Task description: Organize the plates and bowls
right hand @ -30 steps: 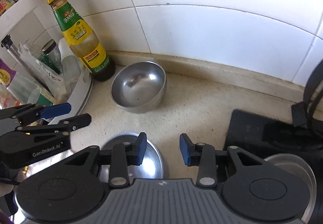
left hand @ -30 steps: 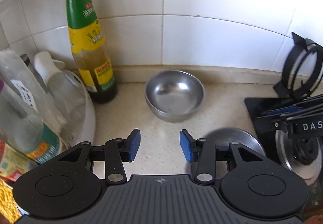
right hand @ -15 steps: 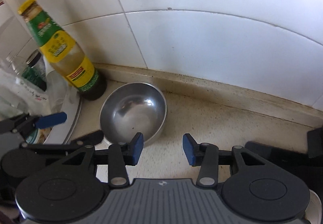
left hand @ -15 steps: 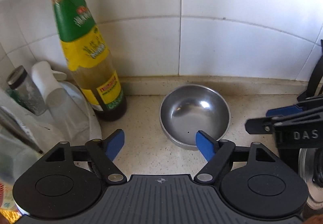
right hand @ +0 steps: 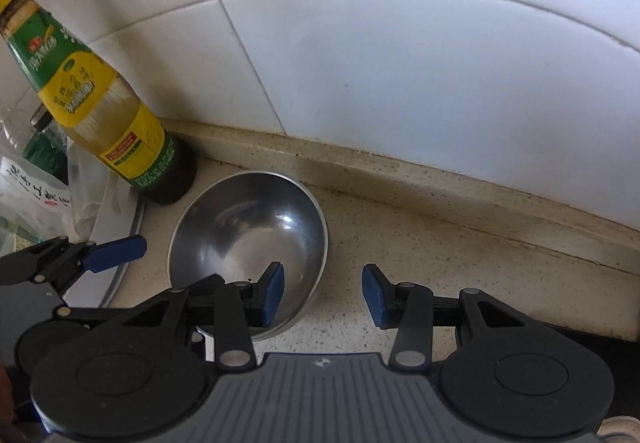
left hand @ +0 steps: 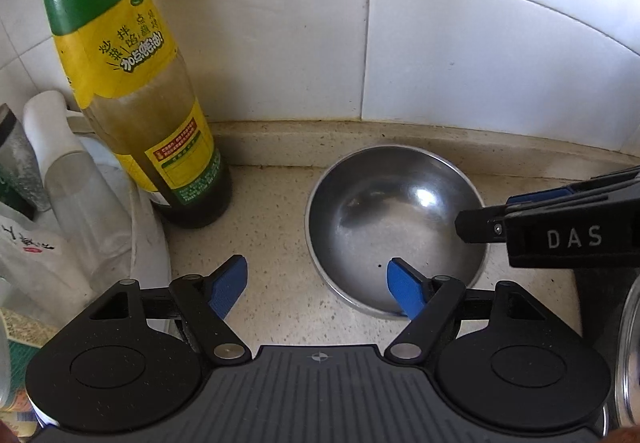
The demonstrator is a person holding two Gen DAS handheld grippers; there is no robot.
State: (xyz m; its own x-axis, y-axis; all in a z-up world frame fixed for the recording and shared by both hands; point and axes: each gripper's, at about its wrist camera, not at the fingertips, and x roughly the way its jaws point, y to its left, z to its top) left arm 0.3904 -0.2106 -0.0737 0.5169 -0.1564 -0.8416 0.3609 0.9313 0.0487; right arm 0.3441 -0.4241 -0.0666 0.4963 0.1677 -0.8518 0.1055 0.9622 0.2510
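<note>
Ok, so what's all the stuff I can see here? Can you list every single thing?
Steel bowl: one, shiny silver, empty, upright on the counter near the wall.
Sauce bottle: one, green and yellow label, left of the bowl, standing against the wall.
Clear bottles and packets: several, clear and white, far left; exact count unclear.
Round steel dish: one, silver, only an edge shows at far right.
Counter: one, speckled beige.
Wall tiles: white, behind everything.
Left gripper: black with blue pads, jaws open, one fingertip over the bowl's near rim.
Right gripper: black with blue pads, jaws open, straddling the bowl's right rim.
</note>
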